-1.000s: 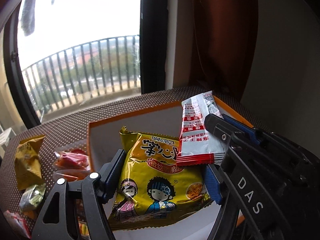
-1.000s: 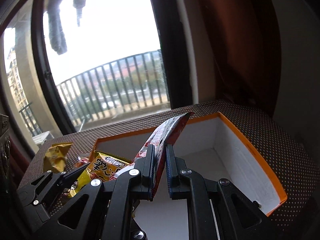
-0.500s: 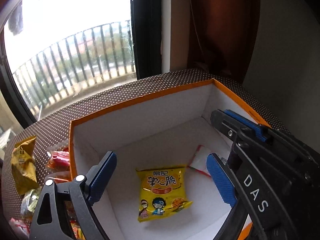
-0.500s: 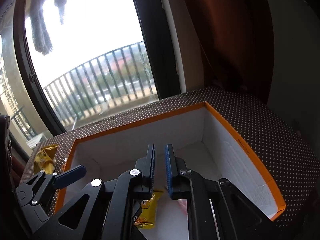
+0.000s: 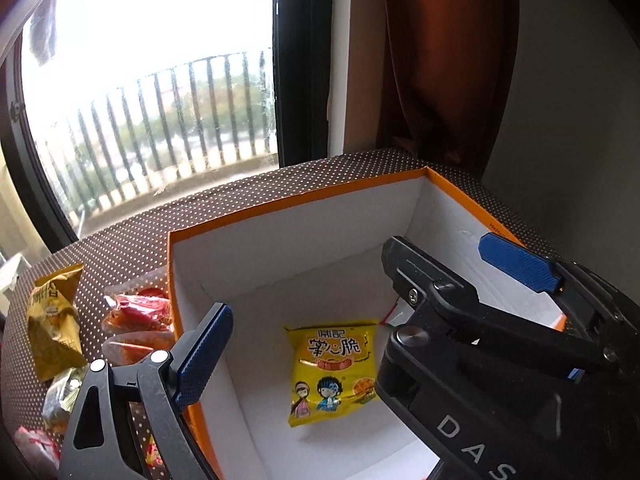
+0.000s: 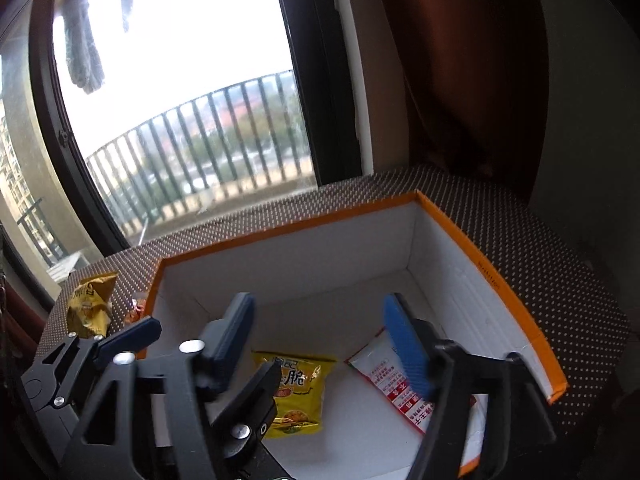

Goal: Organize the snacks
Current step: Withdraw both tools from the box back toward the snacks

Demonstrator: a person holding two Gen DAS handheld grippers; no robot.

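In the box (image 6: 516, 300), two snack packets (image 6: 298, 392) (flat on the floor).

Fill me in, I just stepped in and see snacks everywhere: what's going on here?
A person with a gripper in each hand is sorting snacks into an orange box. A yellow packet and a red-and-white packet lie on the box floor. Both the left gripper and the right gripper hover open and empty over the box; the right gripper's jaws have just been opening. More snacks wait on the dotted table to the box's left.
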